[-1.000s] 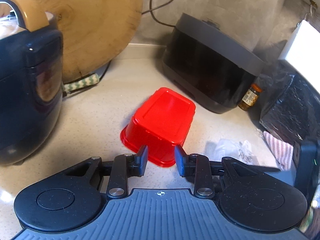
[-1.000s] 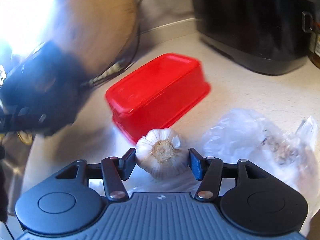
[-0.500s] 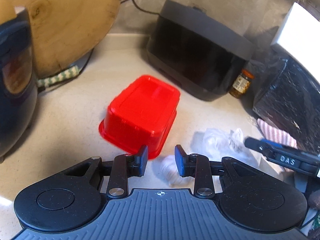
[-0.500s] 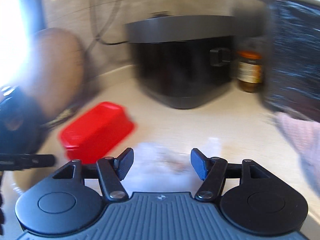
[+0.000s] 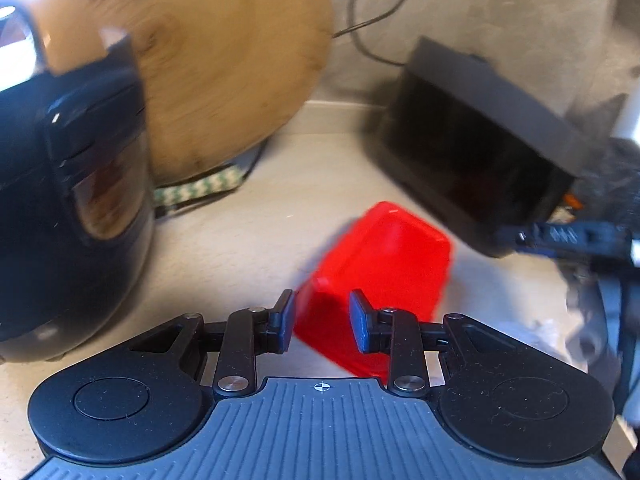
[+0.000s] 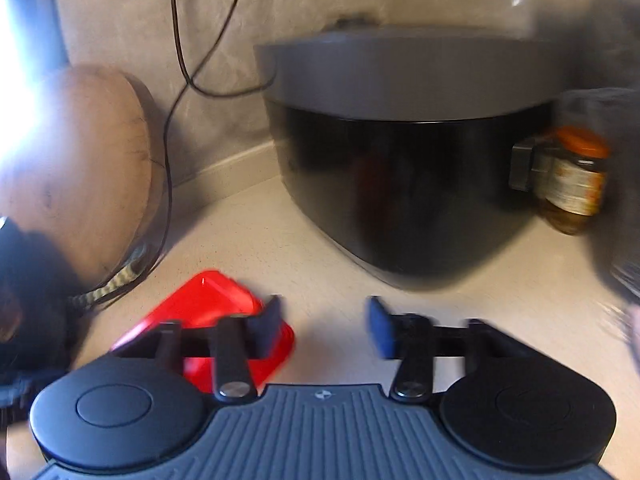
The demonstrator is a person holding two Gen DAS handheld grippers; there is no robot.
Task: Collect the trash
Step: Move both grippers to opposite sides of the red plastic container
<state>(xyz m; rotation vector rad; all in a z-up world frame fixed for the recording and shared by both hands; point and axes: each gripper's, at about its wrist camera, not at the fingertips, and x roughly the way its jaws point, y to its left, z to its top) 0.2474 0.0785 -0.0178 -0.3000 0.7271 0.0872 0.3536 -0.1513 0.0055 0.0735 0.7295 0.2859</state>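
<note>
— Where's the red plastic tub from where you stand?

— Upside down on the pale counter, base up, rim on the surface. It lies straight ahead of the left gripper, just past the fingertips, a little to their right in that view. The pads stand apart with nothing between them; they do not touch the tub.

— And the other hand?

— The right gripper is farther off. In its view the tub sits low and to the left, partly behind the left finger, and the gap between the fingers shows only bare counter. Its jaws are closing, on nothing.

— So the left is nearer.

— I'd say so, clearly. The tub is oblong, and its long axis runs away from the left gripper, slanting toward the black appliance at the back right. The near short end faces the fingers.

— Would the jaws span it?

— Hard to judge; that near end looks wider than the present gap, so I'd guess they must open more or take the rim.

— Any actual trash?

— Something white and crumpled shows at the right edge of the left view, beside the tub, too blurred to name.
</note>
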